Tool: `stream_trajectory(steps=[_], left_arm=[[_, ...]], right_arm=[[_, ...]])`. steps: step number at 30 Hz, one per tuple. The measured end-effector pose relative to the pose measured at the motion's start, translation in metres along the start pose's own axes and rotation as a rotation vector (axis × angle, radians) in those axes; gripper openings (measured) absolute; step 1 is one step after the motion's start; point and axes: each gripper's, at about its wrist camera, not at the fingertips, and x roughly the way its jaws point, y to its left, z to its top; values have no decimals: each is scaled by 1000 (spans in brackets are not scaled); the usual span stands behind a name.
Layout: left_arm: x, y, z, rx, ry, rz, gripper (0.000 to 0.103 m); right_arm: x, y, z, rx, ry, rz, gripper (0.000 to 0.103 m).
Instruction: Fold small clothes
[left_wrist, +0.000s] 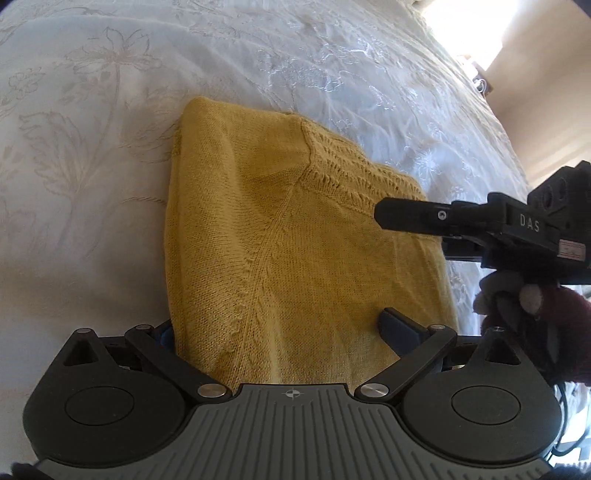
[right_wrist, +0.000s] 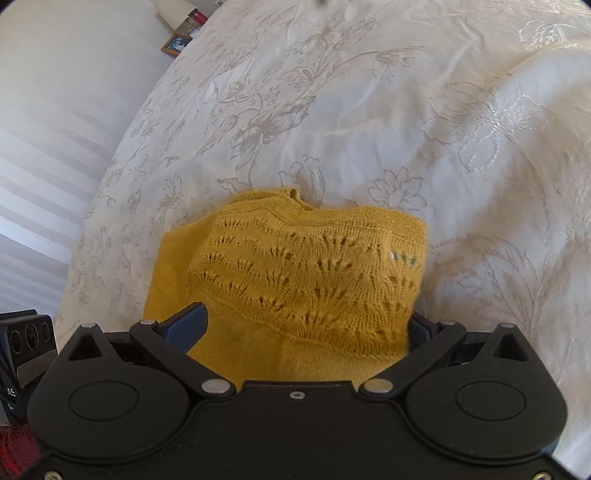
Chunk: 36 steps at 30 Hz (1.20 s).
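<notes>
A mustard-yellow knit garment (left_wrist: 295, 236) lies folded on the white bedspread, its lace-pattern yoke (right_wrist: 314, 273) towards the right wrist camera. My left gripper (left_wrist: 280, 328) is open wide at the garment's near edge. Its right finger (left_wrist: 397, 325) rests on top of the knit, and its left finger is mostly hidden under the edge. My right gripper (right_wrist: 303, 325) is also open wide, with the knit lying between its blue left pad (right_wrist: 188, 325) and its half-hidden right finger. In the left wrist view the right gripper (left_wrist: 384, 216) reaches in over the garment's right side.
The white embroidered bedspread (left_wrist: 110, 147) surrounds the garment. A gloved hand and dark red sleeve (left_wrist: 524, 299) hold the right gripper. The left gripper's body (right_wrist: 26, 343) shows at the lower left. A framed picture (right_wrist: 176, 44) stands beyond the bed, near a pale wall.
</notes>
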Motion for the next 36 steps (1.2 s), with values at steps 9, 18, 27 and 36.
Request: stream_trajectory(steps=[9, 18, 27, 36], left_arm=[[-12, 6, -21, -54, 38, -76, 102], [-30, -6, -17, -48, 6, -76, 24], [-65, -73, -52, 39, -28, -188, 22], [-66, -127, -115, 59, 32, -260, 22]], right_arm=[[-13, -16, -5, 152, 39, 58, 103], [-43, 24, -14, 13, 4, -85, 40], [-116, 60, -55, -43, -58, -82, 39], [-183, 43, -120, 23, -45, -79, 39]])
